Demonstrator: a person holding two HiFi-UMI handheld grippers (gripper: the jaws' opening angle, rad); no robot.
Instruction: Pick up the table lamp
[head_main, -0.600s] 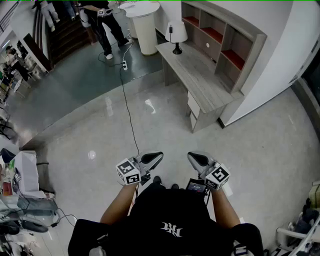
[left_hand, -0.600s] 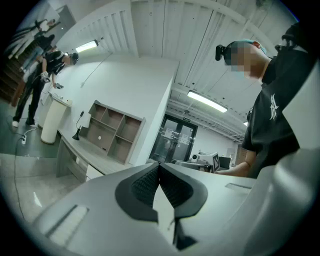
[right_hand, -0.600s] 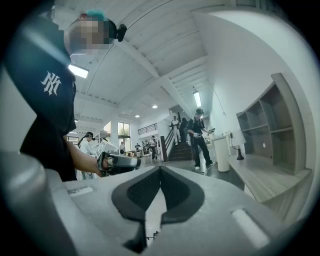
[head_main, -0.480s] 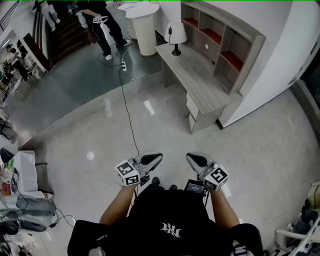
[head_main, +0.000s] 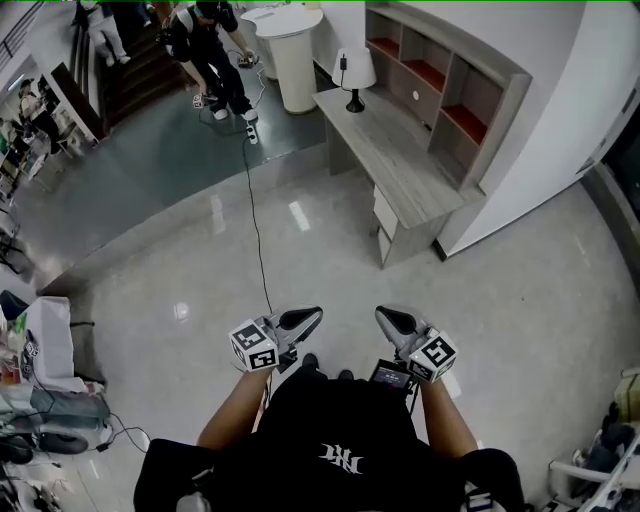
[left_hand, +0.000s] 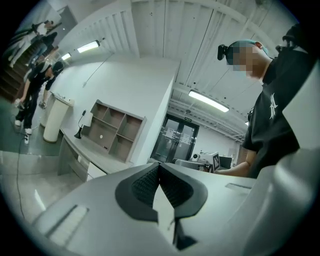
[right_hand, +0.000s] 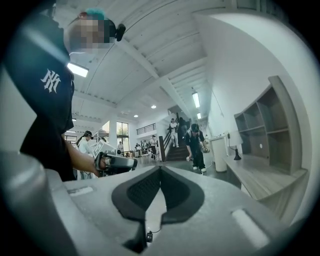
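My left claw and right claw are closed, empty, above glossy floor; the lamp stands on the far bench.

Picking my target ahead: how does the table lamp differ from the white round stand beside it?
The table lamp stands on the desk; the round stand stands on the floor beside it. The lamp has a white shade on a black stem and base; the stand is white all over. The lamp is far smaller. Both stand upright at the desk's far end.
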